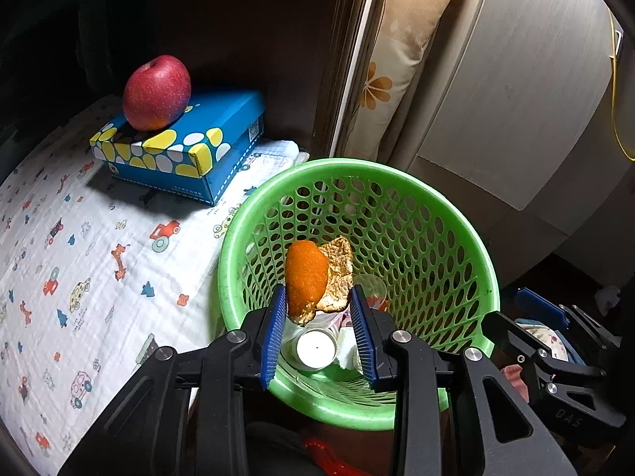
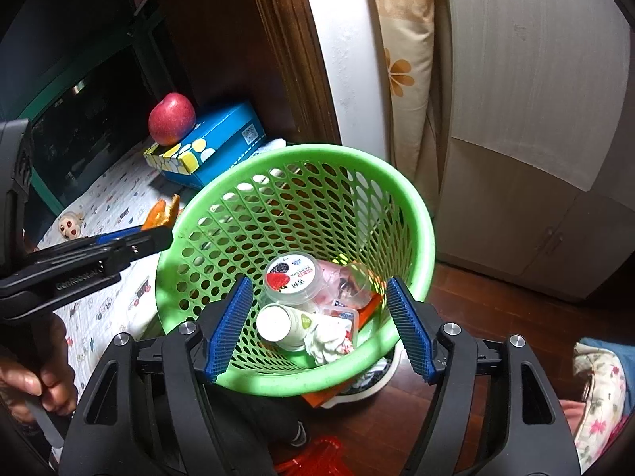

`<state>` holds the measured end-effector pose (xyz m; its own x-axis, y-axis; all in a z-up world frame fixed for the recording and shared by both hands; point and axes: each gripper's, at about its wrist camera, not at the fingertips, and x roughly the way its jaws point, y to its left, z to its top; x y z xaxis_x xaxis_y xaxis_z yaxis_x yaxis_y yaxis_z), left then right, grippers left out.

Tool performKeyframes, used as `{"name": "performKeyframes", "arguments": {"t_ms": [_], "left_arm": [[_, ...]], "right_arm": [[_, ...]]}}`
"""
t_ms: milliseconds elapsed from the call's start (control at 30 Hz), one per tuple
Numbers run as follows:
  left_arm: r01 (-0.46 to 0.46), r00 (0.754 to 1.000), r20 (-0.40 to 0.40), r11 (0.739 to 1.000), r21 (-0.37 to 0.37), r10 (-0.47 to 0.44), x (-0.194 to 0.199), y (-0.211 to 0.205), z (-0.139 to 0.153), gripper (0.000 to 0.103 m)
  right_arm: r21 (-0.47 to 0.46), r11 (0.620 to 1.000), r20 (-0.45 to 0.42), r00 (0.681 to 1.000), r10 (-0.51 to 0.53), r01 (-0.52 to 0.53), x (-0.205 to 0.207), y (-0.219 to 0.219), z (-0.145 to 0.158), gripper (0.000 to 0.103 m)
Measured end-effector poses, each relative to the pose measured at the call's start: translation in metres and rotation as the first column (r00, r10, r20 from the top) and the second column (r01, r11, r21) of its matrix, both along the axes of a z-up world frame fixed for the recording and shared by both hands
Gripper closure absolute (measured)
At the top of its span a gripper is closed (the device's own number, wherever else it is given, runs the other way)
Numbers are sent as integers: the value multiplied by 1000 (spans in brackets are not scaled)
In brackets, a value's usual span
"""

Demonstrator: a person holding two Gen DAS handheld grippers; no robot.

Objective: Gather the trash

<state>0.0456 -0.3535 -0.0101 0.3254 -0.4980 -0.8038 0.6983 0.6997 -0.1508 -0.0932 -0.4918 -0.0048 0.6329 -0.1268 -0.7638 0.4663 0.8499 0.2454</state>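
My left gripper (image 1: 319, 307) is shut on an orange peel (image 1: 307, 277) and holds it over the near rim of the green perforated basket (image 1: 468, 238). In the right wrist view the left gripper (image 2: 158, 234) shows at the basket's left rim (image 2: 412, 206) with the peel (image 2: 162, 212) sticking out. My right gripper (image 2: 317, 321) is open and empty, above the basket's near side. Inside the basket lie a yogurt cup (image 2: 291, 277), a small white bottle (image 2: 281, 325), crumpled tissue (image 2: 327, 339) and plastic wrappers (image 2: 345, 281).
A red apple (image 1: 156, 91) rests on a blue patterned box (image 1: 186, 146) on a cloth-covered surface (image 1: 79, 269) left of the basket. A wooden door frame (image 2: 293, 47), a pillow (image 1: 397, 59) and a cabinet (image 2: 535, 119) stand behind.
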Motion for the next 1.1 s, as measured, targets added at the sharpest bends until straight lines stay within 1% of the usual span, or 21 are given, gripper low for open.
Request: {"name": "performKeyframes", "arguments": {"t_ms": [233,267,367,467,533,633,700,733,833,900,1100], "left_arm": [[22,1000,-15,1000,19,-22,-4,-11,-10,71],[24,1000,-13,999,22,-24,-4,-12,-11,70],[29,999,-16,999,19,-29,-4,-14,-12,69],[30,999,-12,999,21,-29,-4,-14,-13,63],[28,1000,-14,999,21,-28,-4,-13,-13,62],[19,1000,-10,1000,19,-19,-4,-10,-12,56],[10,1000,-3,1000,18,-10,-3,-7,-9,48],[4,1000,-1,1000,19,-4,-2,-5,-9,46],[-12,1000,13,1000,17,12,0,3,-5,43],[-30,999,22,999,12,29,2,9,-2,38],[-74,996,49,997,7,74,9,30,7,31]], "right_arm": [[14,1000,6,1000,-6,5,-5,-1,0,29],[15,1000,6,1000,-5,5,-5,0,0,29],[17,1000,8,1000,-5,5,-6,0,0,28],[20,1000,9,1000,-8,8,-6,1,-1,28],[23,1000,9,1000,-9,9,-7,1,-1,27],[28,1000,10,1000,-8,8,-7,2,-1,27],[30,1000,11,1000,-7,7,-6,3,-1,26],[33,999,12,1000,-5,5,-5,4,-2,25],[39,999,12,1000,0,-1,-3,7,-2,25],[40,999,14,1000,5,-6,-3,9,-2,25],[41,999,18,1000,18,-19,1,16,-1,24]]}}
